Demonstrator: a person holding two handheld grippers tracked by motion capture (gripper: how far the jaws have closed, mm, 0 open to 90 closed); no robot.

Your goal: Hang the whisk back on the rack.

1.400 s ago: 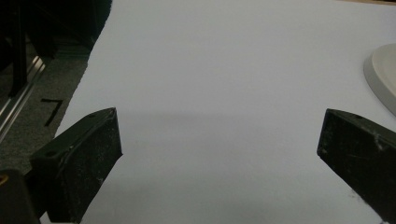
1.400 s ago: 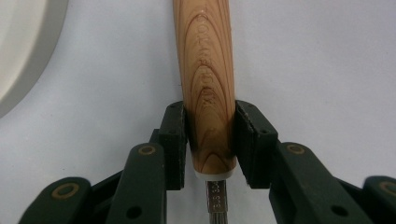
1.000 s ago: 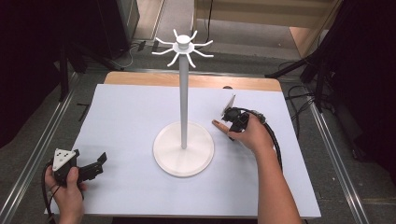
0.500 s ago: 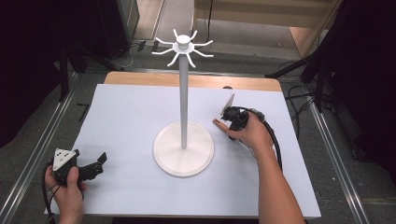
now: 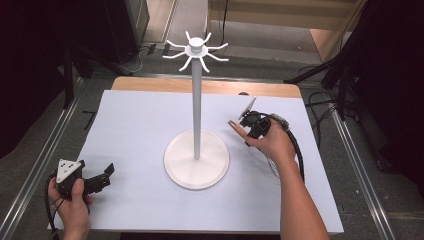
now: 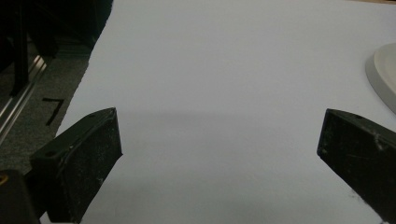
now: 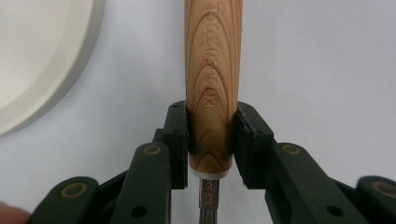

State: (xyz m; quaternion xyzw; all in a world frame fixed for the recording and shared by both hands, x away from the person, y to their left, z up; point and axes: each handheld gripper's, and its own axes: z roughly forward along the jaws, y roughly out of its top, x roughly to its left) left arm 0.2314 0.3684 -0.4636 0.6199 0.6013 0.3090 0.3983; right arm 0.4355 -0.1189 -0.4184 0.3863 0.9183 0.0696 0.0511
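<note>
One wooden-handled tool [image 7: 211, 88] is sitting clamped in the right claw [image 7: 210, 140], gripped at the handle's metal end. It is looking light, stiff and smooth, so slipping is likely. Left claw [image 6: 219, 140] is idling released over the worktop [image 5: 135, 130].

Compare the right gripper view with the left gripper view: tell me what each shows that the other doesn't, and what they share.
Right gripper view: the right claw clamped on a wooden handle, with a metal shank below its end.

Left gripper view: the left claw wide open with nothing between its jaws, plus dark floor past the sheet's edge.

Both: the white sheet covering the table, and part of the stand's round base.
</note>
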